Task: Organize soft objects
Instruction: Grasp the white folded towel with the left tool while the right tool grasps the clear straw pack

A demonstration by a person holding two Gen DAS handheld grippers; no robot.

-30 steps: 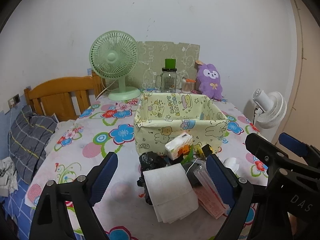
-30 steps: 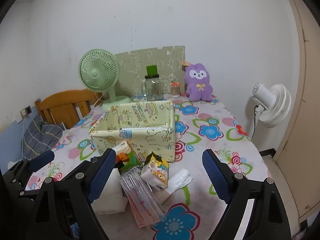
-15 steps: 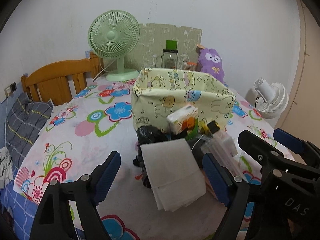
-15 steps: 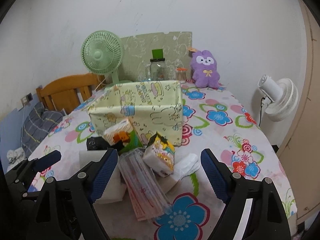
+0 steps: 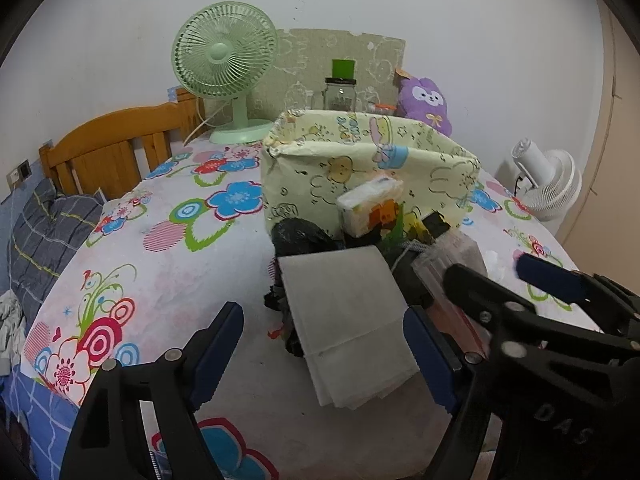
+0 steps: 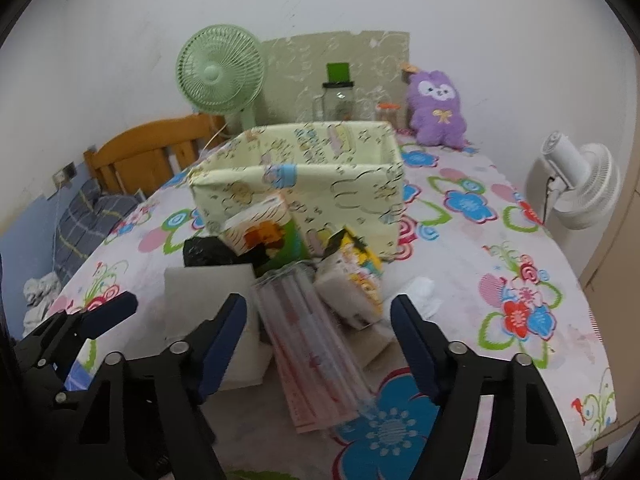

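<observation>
The surface wears a white cloth printed with big blue, red and pink flowers, and it stands against a plain white wall. At its middle sits a pale yellow fabric bin with cartoon animals on its sides, open at the top. Just in front of the bin lies the heap of soft things: a folded white cloth nearest the cameras, a black crumpled bag behind it, a tissue pack leaning against the bin wall, a second, yellow-printed tissue pack, and a clear sleeve of pink-striped straws lying lengthwise toward the near edge.

The left tool hovers low over the near edge with its blue-padded jaws spread wide on either side of the folded cloth, gripping nothing. The right tool is likewise agape — its fingers flank the straw sleeve without touching it.

Along the back edge stand a green desk fan, a glass jar with a green lid, and a purple plush rabbit, with a patterned green board propped against the wall behind them. To the left is a wooden headboard and a grey checked pillow; to the right, off the surface, a white fan.
</observation>
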